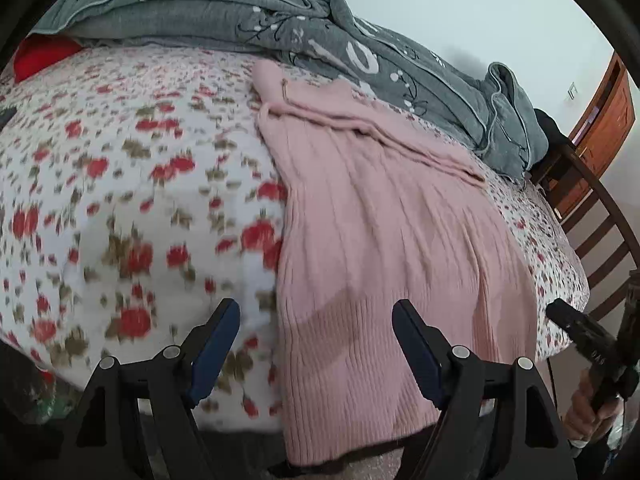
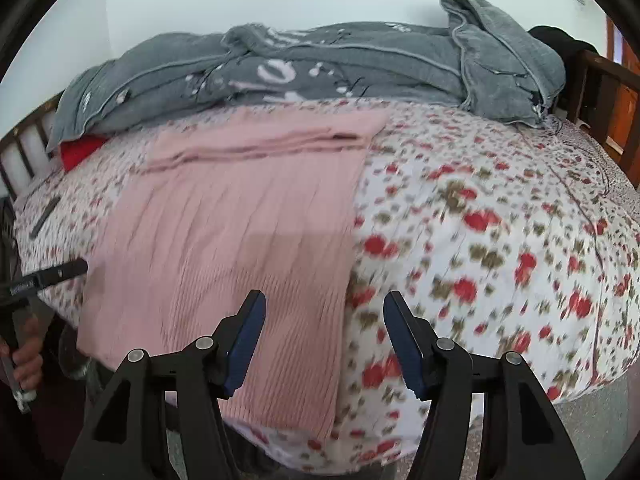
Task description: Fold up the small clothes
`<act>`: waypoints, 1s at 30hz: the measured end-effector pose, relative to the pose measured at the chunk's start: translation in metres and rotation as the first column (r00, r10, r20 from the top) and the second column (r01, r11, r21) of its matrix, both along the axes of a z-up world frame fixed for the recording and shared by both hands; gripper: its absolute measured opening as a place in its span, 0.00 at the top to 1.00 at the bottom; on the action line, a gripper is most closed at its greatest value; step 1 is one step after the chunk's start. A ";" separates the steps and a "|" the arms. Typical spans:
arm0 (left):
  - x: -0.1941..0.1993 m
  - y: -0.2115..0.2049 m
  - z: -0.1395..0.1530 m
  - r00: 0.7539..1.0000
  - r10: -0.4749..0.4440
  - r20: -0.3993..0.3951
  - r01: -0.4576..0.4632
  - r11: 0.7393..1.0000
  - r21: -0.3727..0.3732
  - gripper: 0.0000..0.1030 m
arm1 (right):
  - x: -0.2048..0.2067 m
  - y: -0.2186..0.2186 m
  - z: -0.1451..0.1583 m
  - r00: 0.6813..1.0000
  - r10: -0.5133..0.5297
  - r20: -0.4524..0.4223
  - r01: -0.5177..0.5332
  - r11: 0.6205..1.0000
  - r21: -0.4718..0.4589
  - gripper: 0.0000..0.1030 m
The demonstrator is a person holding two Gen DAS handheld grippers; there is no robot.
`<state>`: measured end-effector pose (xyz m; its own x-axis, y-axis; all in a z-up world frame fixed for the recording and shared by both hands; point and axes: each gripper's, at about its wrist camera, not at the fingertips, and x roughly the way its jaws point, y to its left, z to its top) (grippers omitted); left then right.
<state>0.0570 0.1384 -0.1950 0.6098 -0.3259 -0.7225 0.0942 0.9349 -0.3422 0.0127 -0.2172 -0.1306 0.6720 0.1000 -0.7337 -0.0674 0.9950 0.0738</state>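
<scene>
My left gripper (image 1: 316, 320) has its jaws wide, nothing between them; my right gripper (image 2: 324, 312) likewise gapes empty. The pink knit garment (image 1: 380, 240) lies flat on the bed (image 1: 120, 200), its far end folded over, its near hem hanging over the bed's edge. Behind it sits a rumpled grey quilt (image 2: 320, 68). Only the right view shows a dark flat object (image 2: 46, 216) left of the garment; only the left shows a wooden cabinet (image 1: 604, 120).
</scene>
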 end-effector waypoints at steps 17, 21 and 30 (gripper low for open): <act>-0.010 -0.012 -0.025 0.999 -0.052 0.018 0.052 0.999 -0.009 0.81 | -0.020 0.001 -0.060 0.997 -0.022 -0.080 0.030 0.994 0.101 0.89; -0.010 0.004 -0.032 1.000 -0.028 0.008 0.029 0.992 -0.126 0.81 | -0.022 -0.001 -0.062 0.997 -0.019 -0.070 0.028 0.991 0.128 0.89; -0.014 0.014 -0.040 1.000 -0.010 0.008 0.011 0.978 -0.208 0.81 | -0.022 0.006 -0.062 0.999 -0.021 -0.042 0.025 0.993 0.113 0.88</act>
